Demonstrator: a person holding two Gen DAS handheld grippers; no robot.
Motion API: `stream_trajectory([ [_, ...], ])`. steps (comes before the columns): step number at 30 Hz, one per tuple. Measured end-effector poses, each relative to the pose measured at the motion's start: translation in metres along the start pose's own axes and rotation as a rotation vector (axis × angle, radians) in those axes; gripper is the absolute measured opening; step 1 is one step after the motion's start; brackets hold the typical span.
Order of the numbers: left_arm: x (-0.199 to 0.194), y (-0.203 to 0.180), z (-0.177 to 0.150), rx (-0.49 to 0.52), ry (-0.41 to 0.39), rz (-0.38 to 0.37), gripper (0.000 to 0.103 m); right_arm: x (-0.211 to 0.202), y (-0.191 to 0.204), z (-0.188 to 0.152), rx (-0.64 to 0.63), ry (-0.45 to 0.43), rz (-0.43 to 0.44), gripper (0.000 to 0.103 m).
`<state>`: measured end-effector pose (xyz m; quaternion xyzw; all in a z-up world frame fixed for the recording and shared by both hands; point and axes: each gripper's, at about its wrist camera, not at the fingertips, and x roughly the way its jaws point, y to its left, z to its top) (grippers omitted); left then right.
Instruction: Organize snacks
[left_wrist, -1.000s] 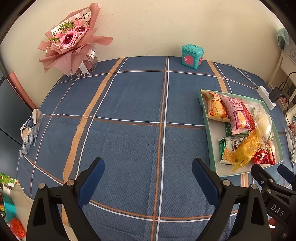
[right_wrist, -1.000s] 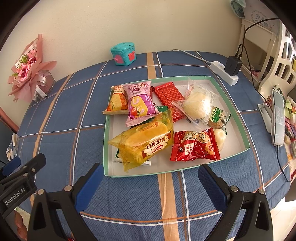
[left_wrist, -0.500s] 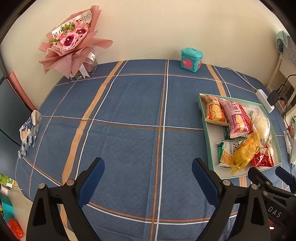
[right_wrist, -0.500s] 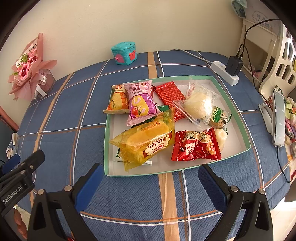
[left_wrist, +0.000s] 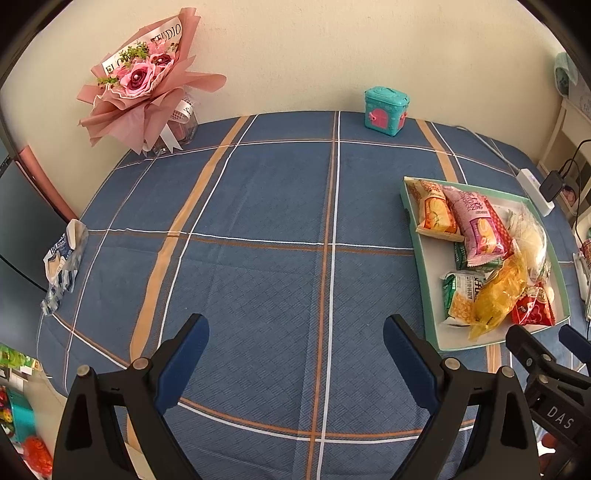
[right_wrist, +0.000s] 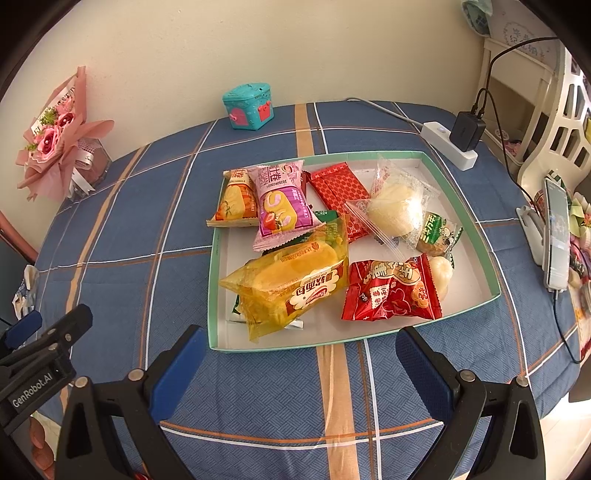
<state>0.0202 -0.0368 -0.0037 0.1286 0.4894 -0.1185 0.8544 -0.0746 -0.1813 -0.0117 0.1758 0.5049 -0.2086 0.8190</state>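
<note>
We can read "GenRobot.AI" on the left gripper (right_wrist: 44, 332) and "DAS" on the right gripper (right_wrist: 301, 363), plus part of "STUDIO" on the pink paper-wrapped flower bouquet (left_wrist: 142, 79). The snack wrappers carry Chinese print we can't make out. Both sets of blue-padded fingers (left_wrist: 183, 360) are spread wide over the blue plaid table (left_wrist: 258, 221), holding and touching nothing. The snacks sit piled in the shallow mint-green cardboard tray (right_wrist: 216, 295): a yellow bread packet (right_wrist: 291, 286), a red pouch (right_wrist: 388, 291), a pink roll packet (right_wrist: 280, 206).
</note>
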Motion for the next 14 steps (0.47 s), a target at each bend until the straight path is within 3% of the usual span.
stream_trajectory([
  [4,0.0000,-0.0009,-0.0009,0.010,-0.001,0.030,0.096,0.0001,-0.0011,0.0004,-0.002,0.001,0.001,0.103],
  [14,-0.0010,0.0010,-0.0016,-0.008,-0.004,0.003,0.096,0.0006,-0.0012,0.0001,-0.003,0.002,0.003,0.103],
])
